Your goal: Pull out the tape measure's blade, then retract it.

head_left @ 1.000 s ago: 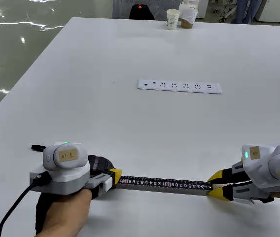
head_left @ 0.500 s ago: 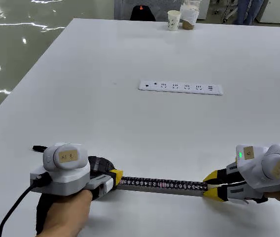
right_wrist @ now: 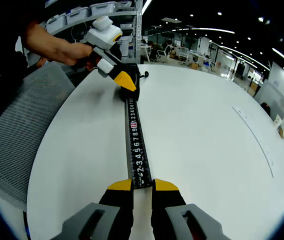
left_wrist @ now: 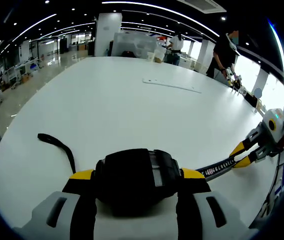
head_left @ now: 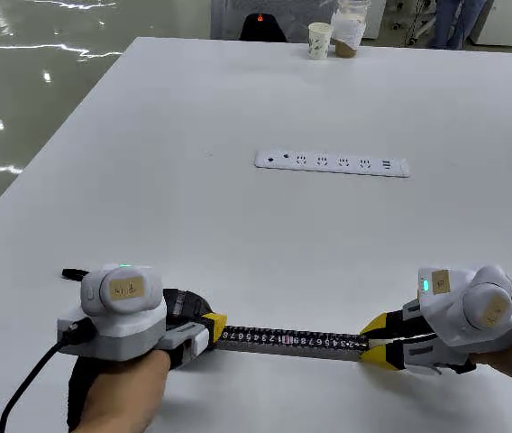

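My left gripper [head_left: 209, 327] is shut on the black tape measure case [left_wrist: 137, 171] at the table's near left; the case [head_left: 184, 304] shows between its yellow-tipped jaws. The dark numbered blade [head_left: 292, 341] runs flat over the table to my right gripper [head_left: 373, 341], which is shut on the blade's end. In the right gripper view the blade [right_wrist: 136, 150] stretches away from the right gripper [right_wrist: 142, 186] to the case [right_wrist: 131, 83]. A black wrist strap [left_wrist: 57, 145] trails from the case on the table.
A white power strip [head_left: 332, 163] lies mid-table. A paper cup [head_left: 319, 40] and a brown-wrapped cup [head_left: 347, 32] stand at the far edge. A black cable [head_left: 31, 379] hangs off my left gripper. A grey mesh chair [right_wrist: 17, 125] sits beside the table.
The right gripper has moved left toward the case with the blade's end in it, so the exposed blade is shorter. The left gripper has stayed put.
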The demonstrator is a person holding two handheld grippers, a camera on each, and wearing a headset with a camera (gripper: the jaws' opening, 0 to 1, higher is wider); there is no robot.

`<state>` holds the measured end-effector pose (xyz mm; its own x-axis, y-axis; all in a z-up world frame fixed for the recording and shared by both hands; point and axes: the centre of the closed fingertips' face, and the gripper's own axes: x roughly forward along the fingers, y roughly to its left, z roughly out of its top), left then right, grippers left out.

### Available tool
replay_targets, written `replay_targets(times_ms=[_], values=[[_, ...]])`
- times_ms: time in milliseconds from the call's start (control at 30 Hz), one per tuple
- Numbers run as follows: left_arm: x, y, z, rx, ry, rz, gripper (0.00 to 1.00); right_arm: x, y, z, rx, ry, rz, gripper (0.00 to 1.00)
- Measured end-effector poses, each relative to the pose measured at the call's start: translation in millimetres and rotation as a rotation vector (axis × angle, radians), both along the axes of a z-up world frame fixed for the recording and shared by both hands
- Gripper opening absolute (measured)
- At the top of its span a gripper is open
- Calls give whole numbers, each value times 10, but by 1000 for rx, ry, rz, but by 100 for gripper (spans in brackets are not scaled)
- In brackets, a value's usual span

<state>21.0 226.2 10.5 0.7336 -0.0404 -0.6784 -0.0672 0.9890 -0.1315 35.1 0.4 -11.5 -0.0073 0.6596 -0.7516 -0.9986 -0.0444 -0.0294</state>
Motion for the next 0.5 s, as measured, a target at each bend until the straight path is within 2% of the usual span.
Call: replay_targets(times_ms=[500], values=[[-1, -2, 1, -4, 1, -2, 59, -21, 154, -1, 13, 6, 4, 9]])
